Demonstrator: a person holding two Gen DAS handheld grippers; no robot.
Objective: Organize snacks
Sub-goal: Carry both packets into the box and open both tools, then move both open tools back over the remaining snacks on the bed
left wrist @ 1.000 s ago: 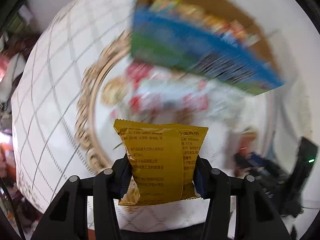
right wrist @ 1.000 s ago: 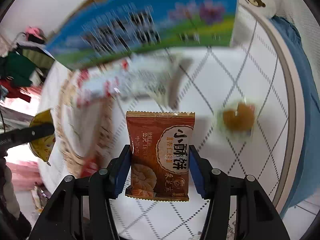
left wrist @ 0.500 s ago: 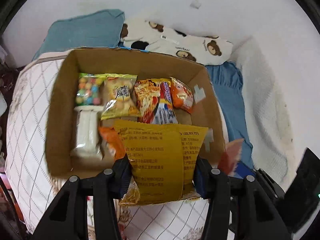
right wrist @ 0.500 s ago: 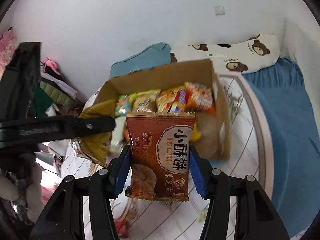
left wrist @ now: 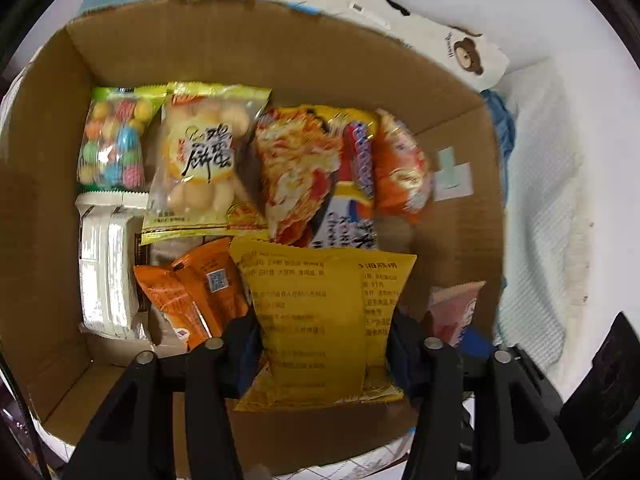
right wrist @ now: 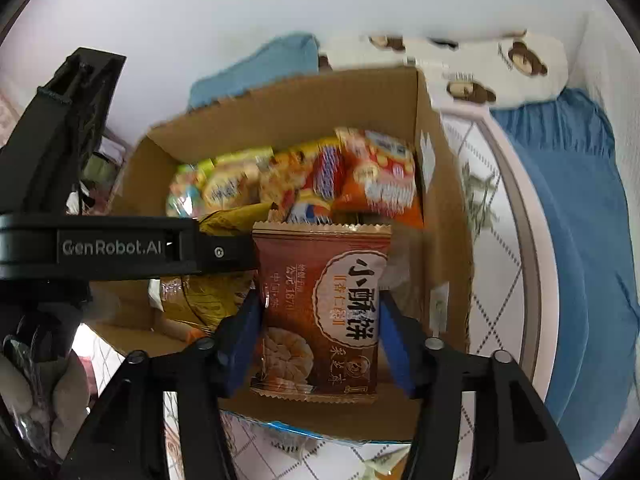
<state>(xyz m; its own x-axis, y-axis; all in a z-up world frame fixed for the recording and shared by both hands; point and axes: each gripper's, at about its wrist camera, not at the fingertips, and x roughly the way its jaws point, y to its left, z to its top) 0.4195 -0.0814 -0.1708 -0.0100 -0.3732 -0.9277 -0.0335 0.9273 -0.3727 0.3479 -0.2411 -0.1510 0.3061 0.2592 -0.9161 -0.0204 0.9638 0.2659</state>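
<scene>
- Now the yellow packet (left wrist: 320, 320), pinched in the left gripper (left wrist: 324, 344), hangs over the cardboard box (left wrist: 240, 40), above the orange packet (left wrist: 188, 292).
- Beside it, the right gripper (right wrist: 320, 340) clamps the brown biscuit packet (right wrist: 320, 312) at the near right corner.
- Risk: dropping both together could leave them overlapping or crush the snacks beneath.

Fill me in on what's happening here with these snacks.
A person is packing snacks into a cardboard box with two handheld grippers. The left gripper is clamped on a yellow packet, held over the box's near end. The right gripper grips a brown biscuit packet at the box's near edge. Several snack bags already lie inside; neither packet has been released.
</scene>
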